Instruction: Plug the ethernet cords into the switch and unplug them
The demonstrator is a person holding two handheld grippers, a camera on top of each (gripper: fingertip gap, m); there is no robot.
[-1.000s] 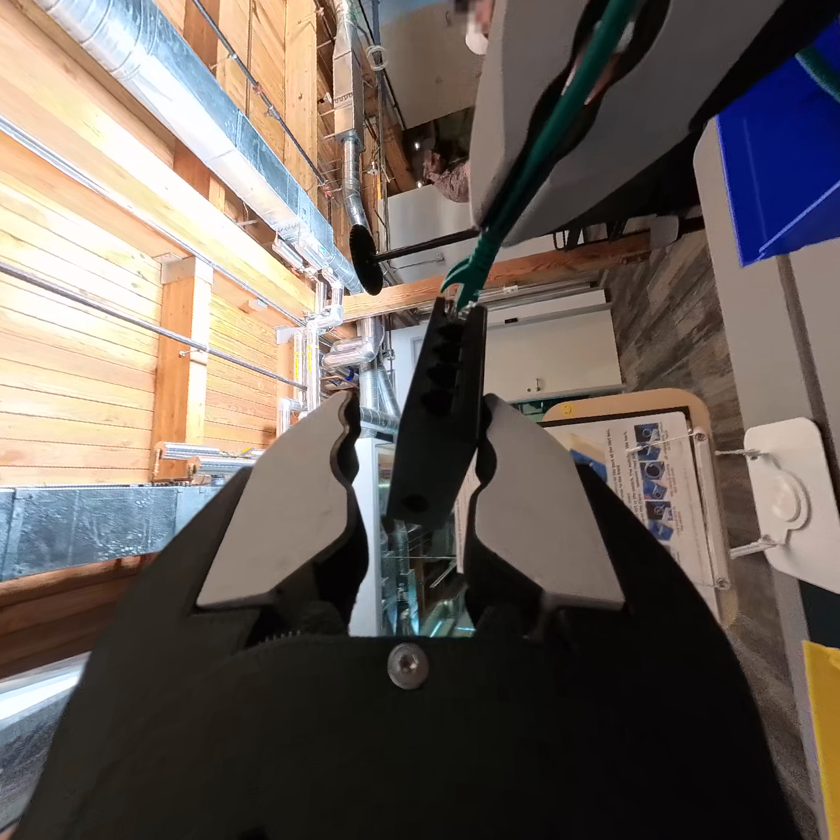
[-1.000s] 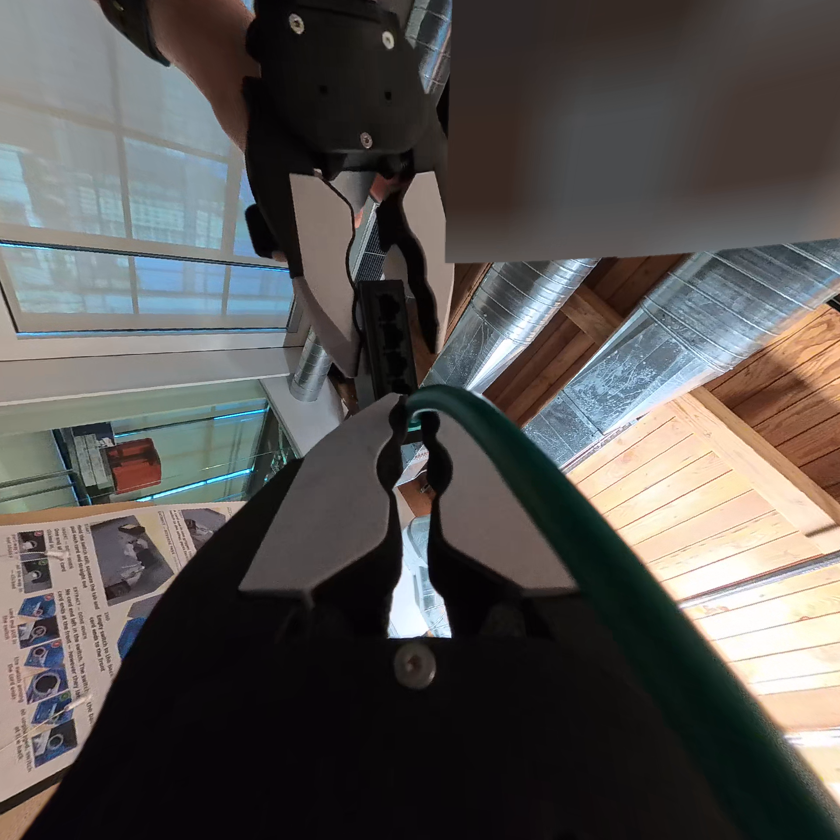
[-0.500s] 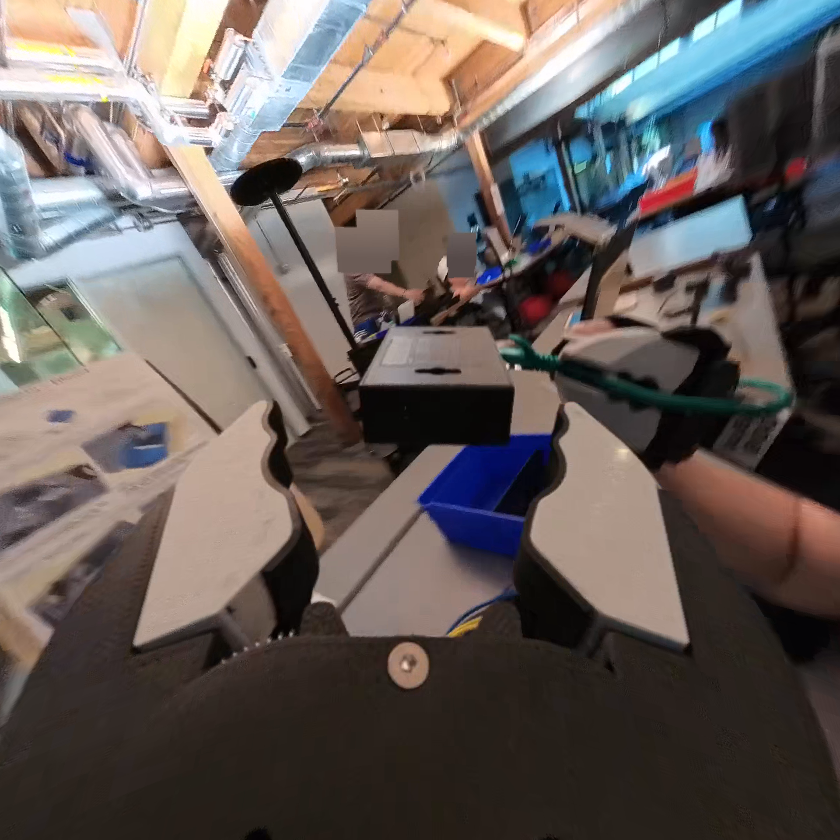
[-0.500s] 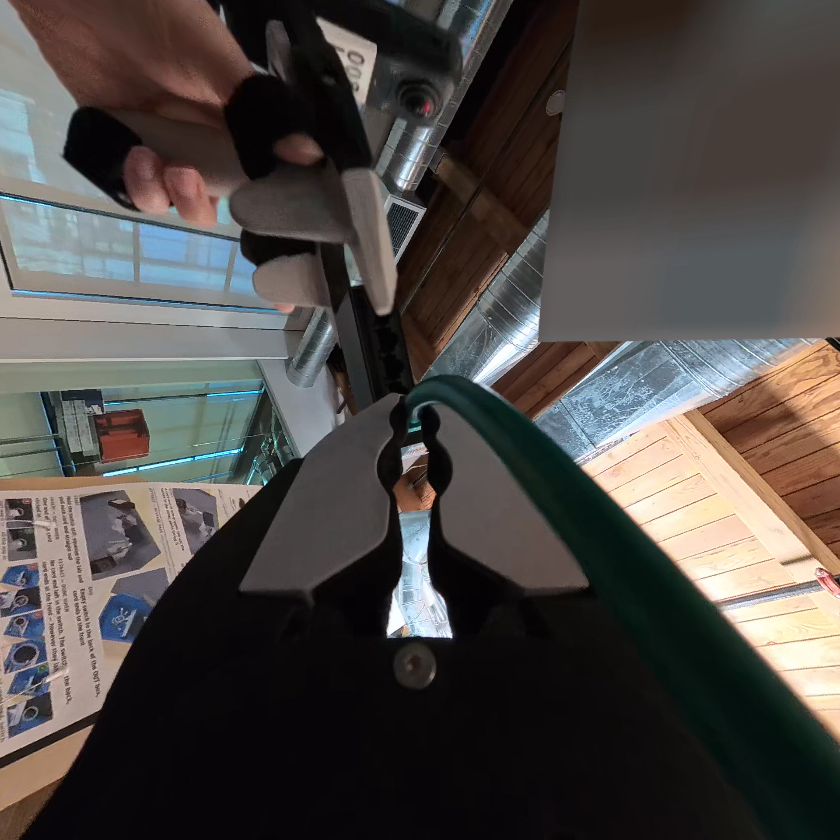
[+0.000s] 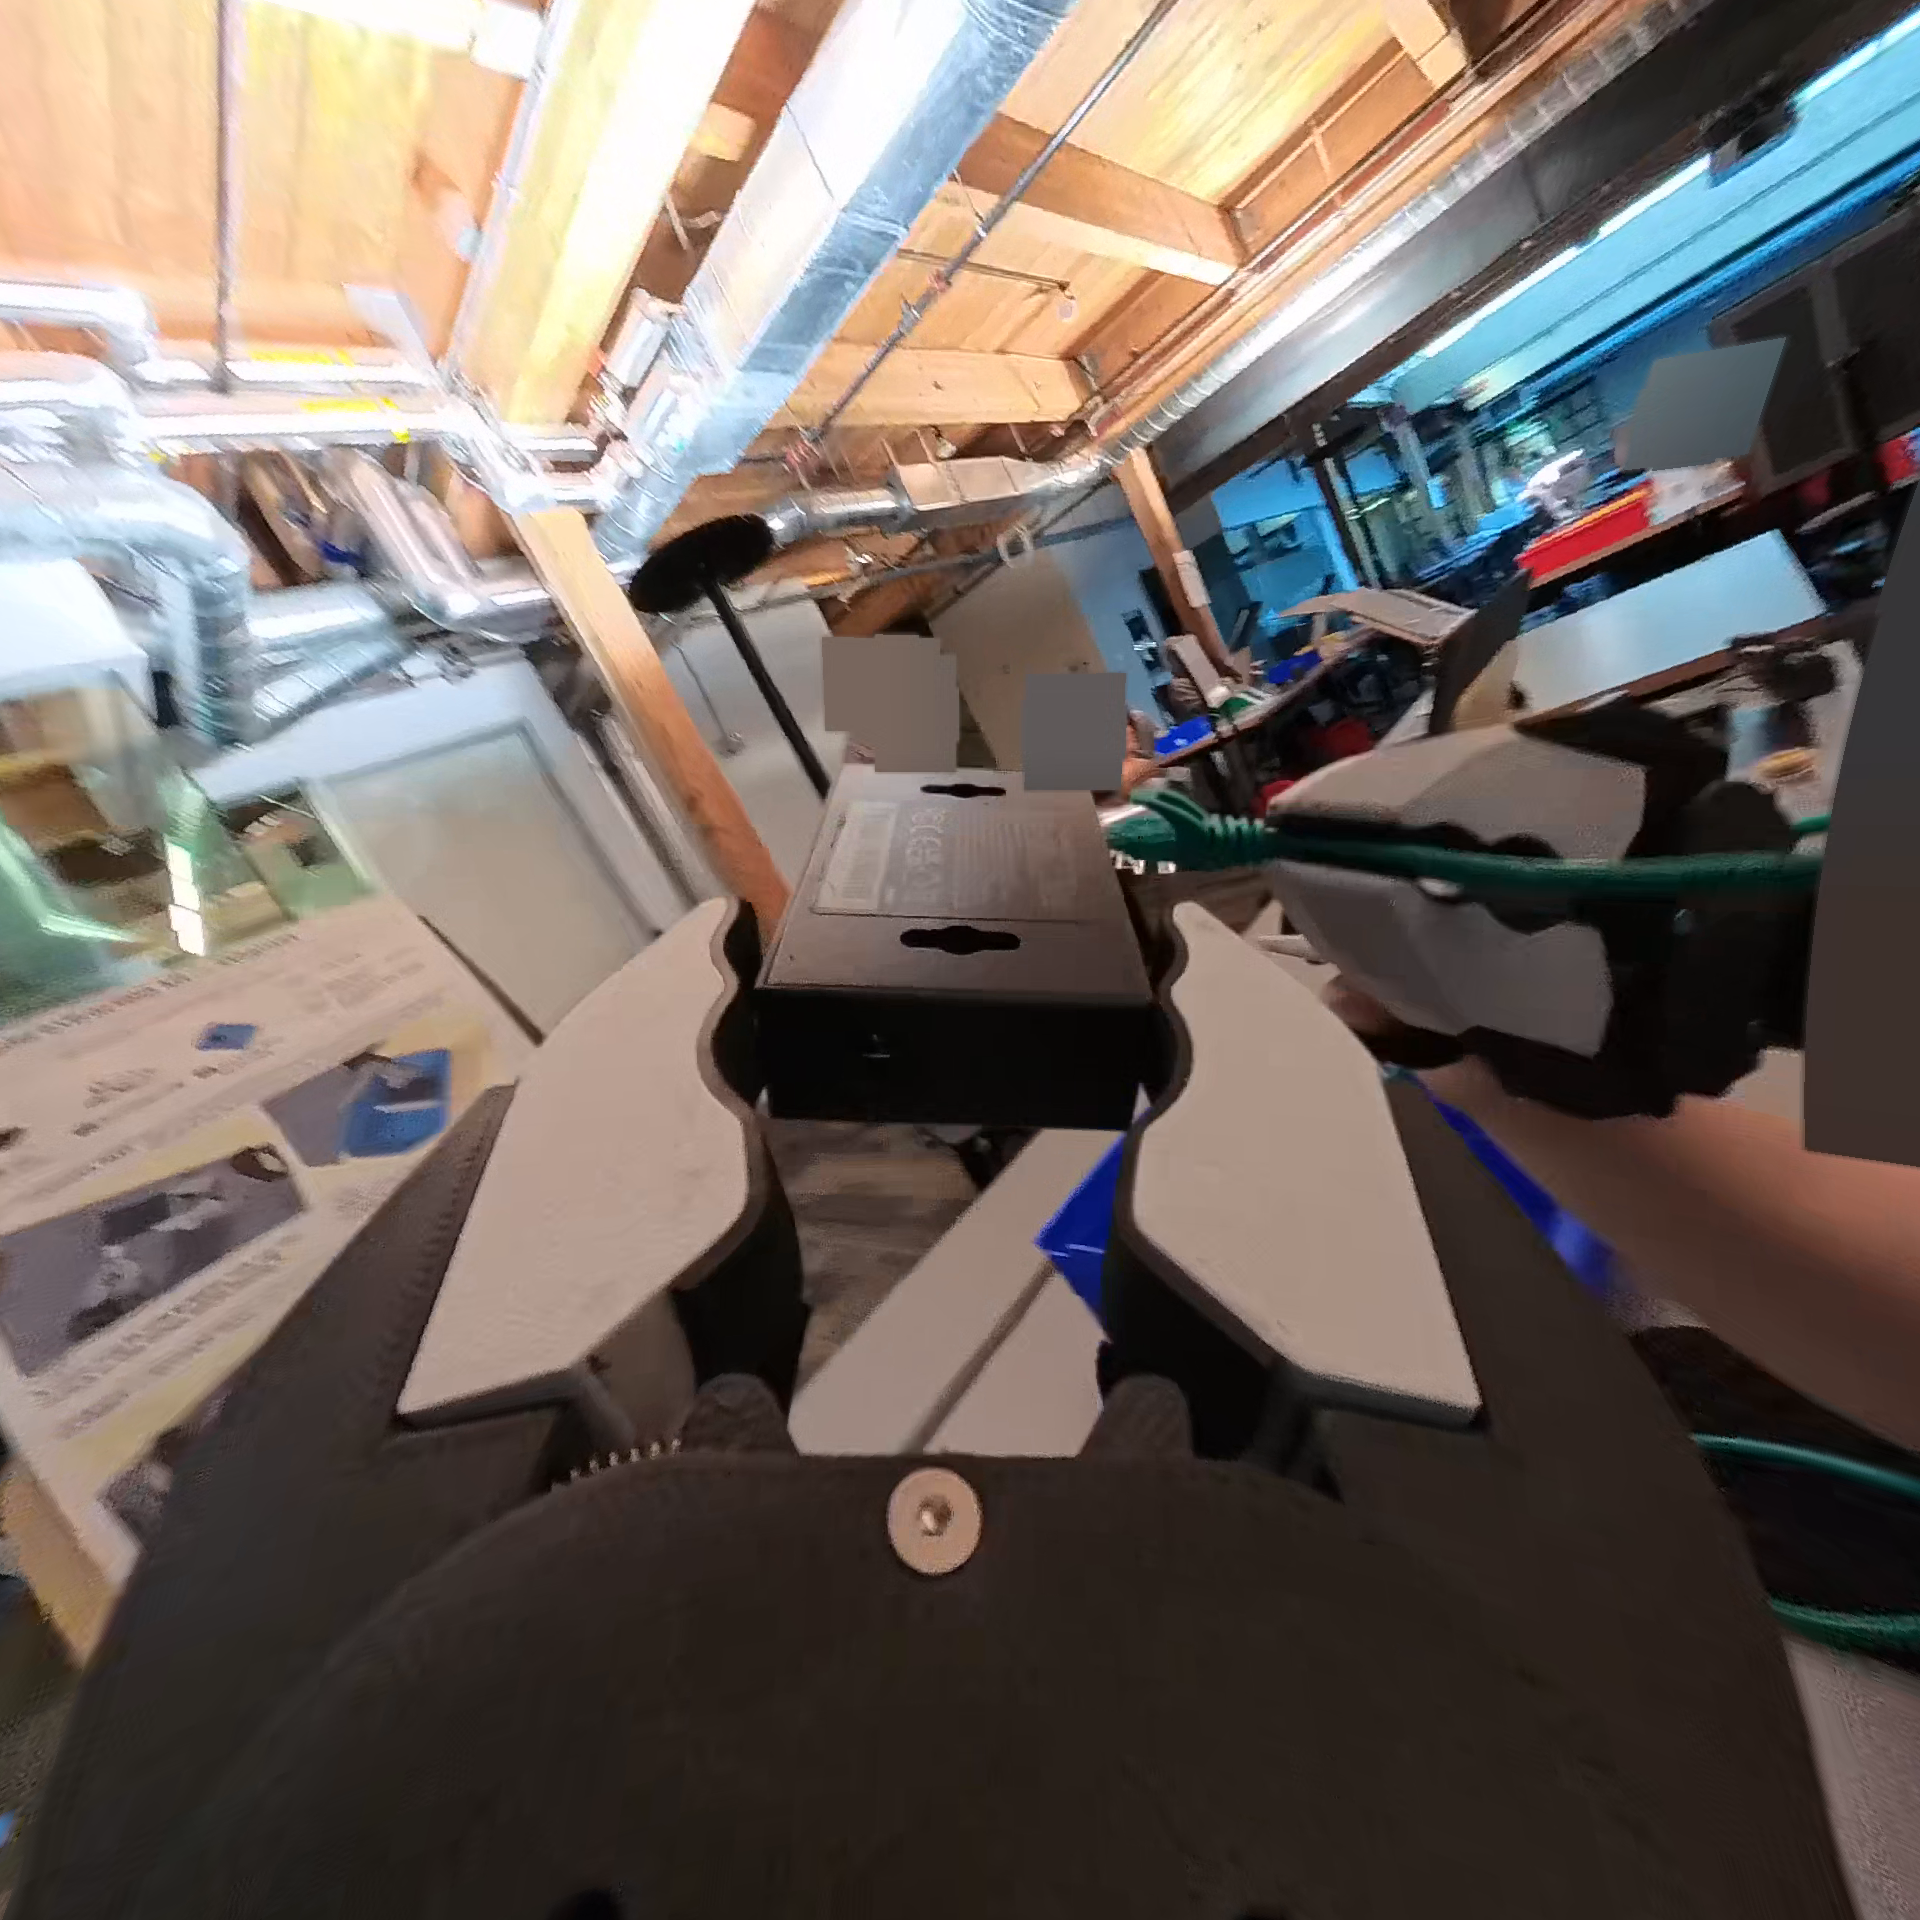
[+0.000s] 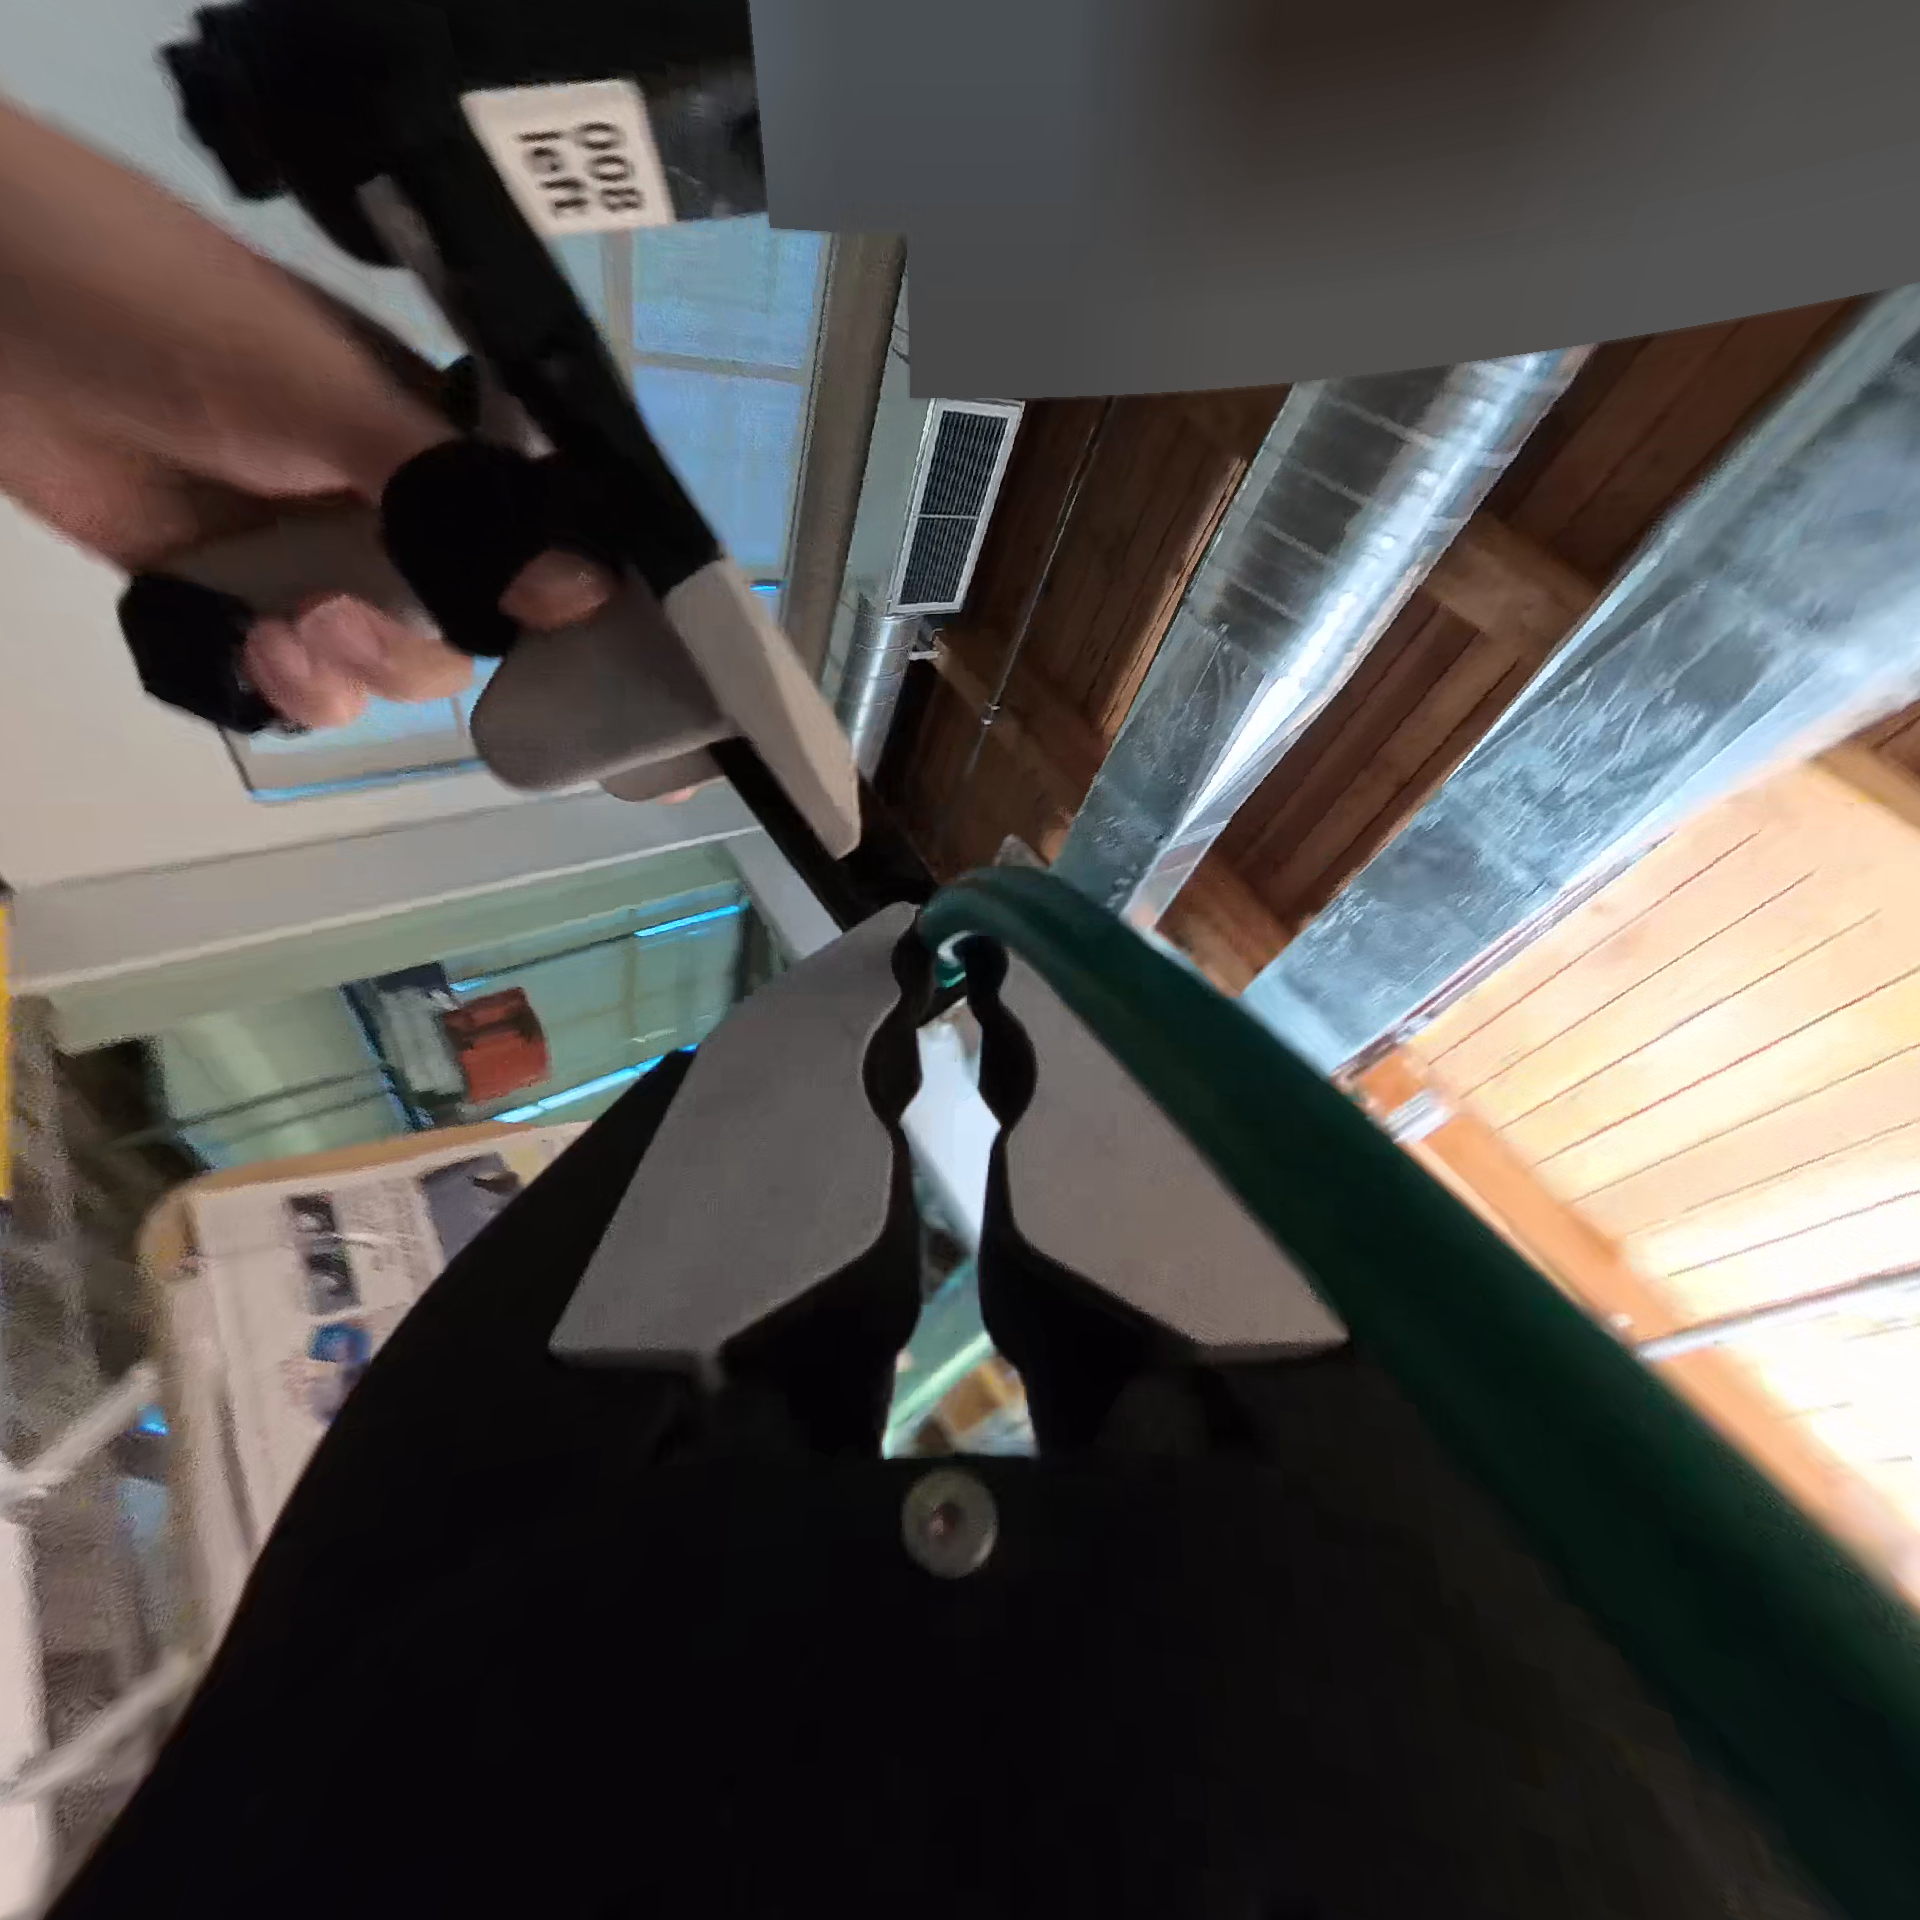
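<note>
My left gripper (image 5: 951, 925) is shut on the near end of the black switch (image 5: 951, 883), holding it in the air with its flat labelled underside up. My right gripper (image 5: 1283, 831) comes in from the right, shut on the green ethernet cord (image 5: 1558, 868). The cord's plug (image 5: 1174, 831) sits against the switch's far right side; I cannot tell whether it is seated in a port. In the right wrist view my right gripper (image 6: 940, 935) pinches the green cord (image 6: 1247, 1122). The left gripper (image 6: 769, 707) and the switch's edge (image 6: 831, 862) lie just beyond it.
Below the switch is a grey table (image 5: 935, 1351) with a blue bin (image 5: 1081, 1247). A photo instruction sheet (image 5: 208, 1143) lies to the left. More green cord (image 5: 1818, 1455) runs at lower right under the person's forearm (image 5: 1662, 1195). People work at far tables.
The left gripper has swung from facing the ceiling to level, turning the switch flat. Half a second ago its jaws stood wider than the switch; now they press its sides. The right gripper keeps the cord.
</note>
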